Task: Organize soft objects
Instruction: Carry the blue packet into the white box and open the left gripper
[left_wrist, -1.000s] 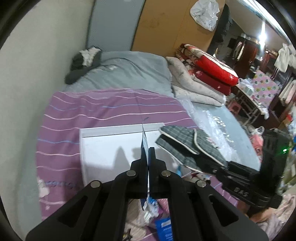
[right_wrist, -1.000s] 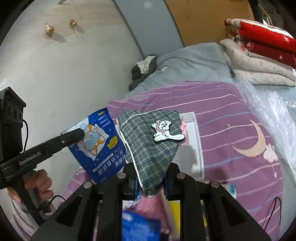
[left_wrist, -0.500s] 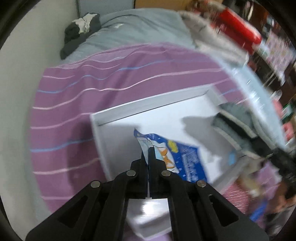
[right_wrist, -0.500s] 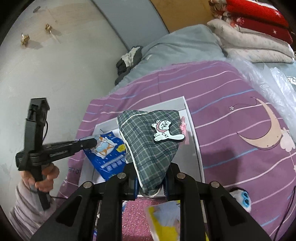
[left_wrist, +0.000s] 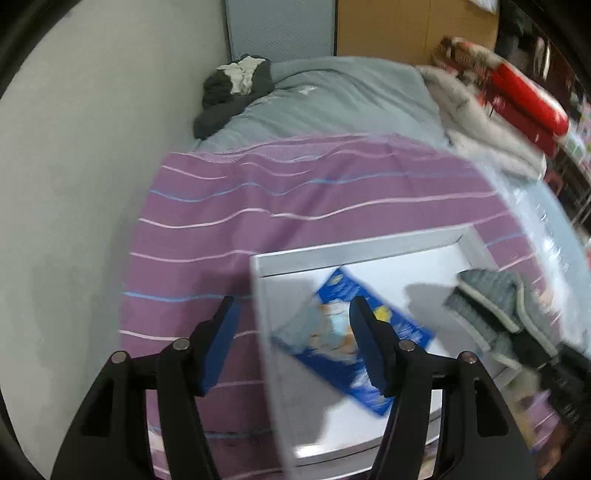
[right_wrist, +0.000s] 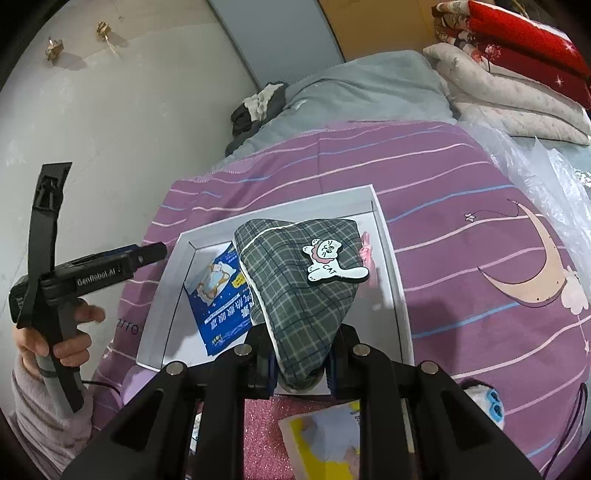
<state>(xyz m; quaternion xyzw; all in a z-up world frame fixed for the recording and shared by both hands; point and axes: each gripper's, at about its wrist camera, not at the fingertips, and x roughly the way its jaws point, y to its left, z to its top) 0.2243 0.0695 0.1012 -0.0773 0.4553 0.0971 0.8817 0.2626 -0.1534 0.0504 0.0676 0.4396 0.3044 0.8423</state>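
A shallow white tray (right_wrist: 280, 206) (left_wrist: 351, 247) lies on the purple striped bedspread. A blue packet (left_wrist: 343, 350) (right_wrist: 218, 295) with a cartoon print lies flat in its left half. My left gripper (left_wrist: 293, 310) (right_wrist: 157, 253) hovers over the tray's left edge. Its jaws are opening, with nothing pressed between them. My right gripper (right_wrist: 301, 365) is shut on the near end of a grey plaid fabric pouch (right_wrist: 295, 280) (left_wrist: 491, 295) with a white cat patch. The pouch hangs over the tray's right half and hides the tray floor beneath it.
A grey blanket (right_wrist: 362, 88) and dark clothes (right_wrist: 255, 110) lie at the bed's far end by the wall. Folded red and white quilts (right_wrist: 517, 74) and clear plastic sheeting (right_wrist: 546, 166) are at the right. A pink glitter item (right_wrist: 262, 435), a yellow packet (right_wrist: 325, 439) and a plush toy (right_wrist: 487, 402) lie near me.
The left gripper came down over the tray with the blue packet, then opened and let it go; the packet now lies in the tray. The right gripper sank toward the tray with the pouch.
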